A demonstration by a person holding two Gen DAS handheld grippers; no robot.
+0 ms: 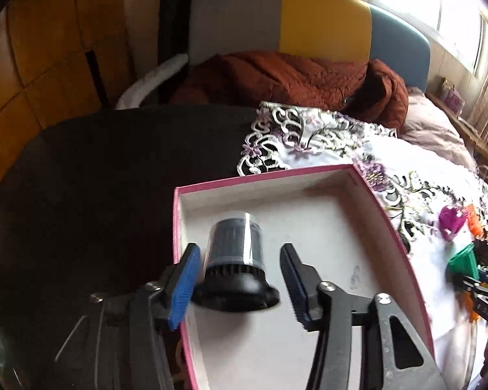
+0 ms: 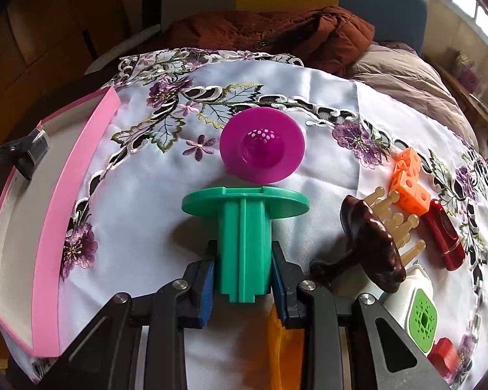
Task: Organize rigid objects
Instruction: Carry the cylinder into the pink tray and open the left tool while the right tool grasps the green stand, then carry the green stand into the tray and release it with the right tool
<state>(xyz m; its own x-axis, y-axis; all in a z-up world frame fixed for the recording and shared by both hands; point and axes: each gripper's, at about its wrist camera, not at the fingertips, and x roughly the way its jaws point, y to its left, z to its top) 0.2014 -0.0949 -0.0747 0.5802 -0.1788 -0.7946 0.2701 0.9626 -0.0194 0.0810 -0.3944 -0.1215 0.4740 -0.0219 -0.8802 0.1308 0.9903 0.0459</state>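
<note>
Left claw [image 1: 240, 287] gapes around the black ribbed cap [image 1: 234, 260] inside the pink-rimmed cardboard box [image 1: 309, 172]; lift straight out. Right claw [image 2: 243, 284] clamps the green plastic spool [image 2: 244, 227]

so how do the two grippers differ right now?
Left gripper is open, a black cap loose between its fingers inside the pink box. Right gripper is shut on a green spool, over the tablecloth. Both have blue pads and point downward.
</note>
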